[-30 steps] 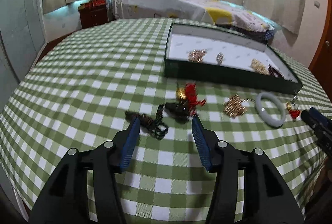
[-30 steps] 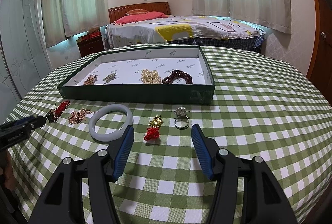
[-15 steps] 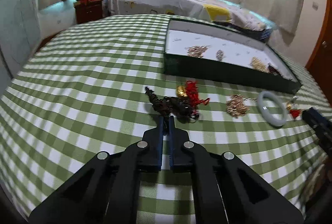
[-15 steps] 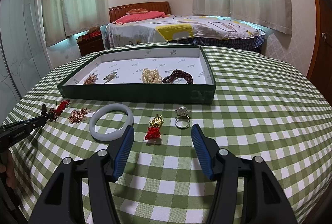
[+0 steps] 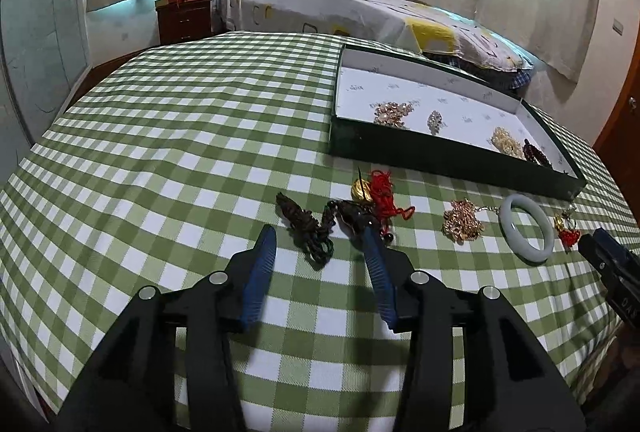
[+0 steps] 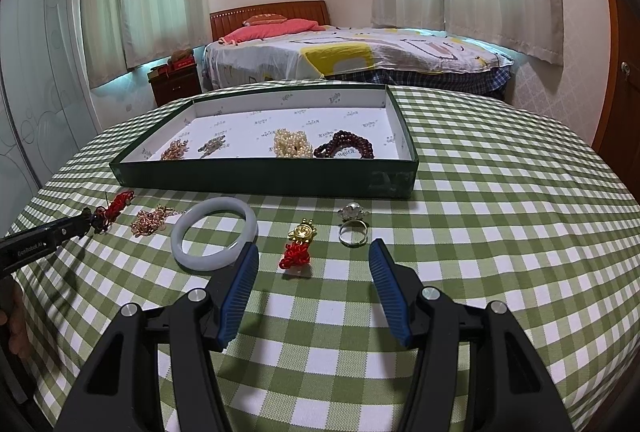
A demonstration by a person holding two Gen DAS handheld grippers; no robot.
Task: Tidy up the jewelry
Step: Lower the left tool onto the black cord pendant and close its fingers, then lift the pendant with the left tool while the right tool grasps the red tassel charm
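left wrist view: left gripper (image 5: pixel 320 232) low over the green checked tablecloth (image 5: pixel 160 160), jaws opening, blue pads apart and pressing on nothing. dark braided cord piece (image 5: pixel 306 228) lying on the cloth in the gap just ahead of the fingertips, free. touching it on the right, a red tassel charm with gold bead (image 5: pixel 374 192). further right a gold chain heap (image 5: pixel 462 220), then a pale jade bangle (image 5: pixel 527 228), then the tip of the right gripper (image 5: pixel 612 264) at the picture edge. behind, a dark green tray (image 5: pixel 440 156) with white lining, four small jewelry pieces inside.

right wrist view: right gripper (image 6: pixel 312 264) spread wide, empty, hovering above the cloth. small gold and red knot charm (image 6: pixel 300 248) just ahead between the fingers, not touched. silver ring (image 6: pixel 353 232) beside it to the right, bangle by the left finger. pearl cluster (image 6: pixel 291 144) and dark red bead bracelet (image 6: pixel 346 150) in the tray.
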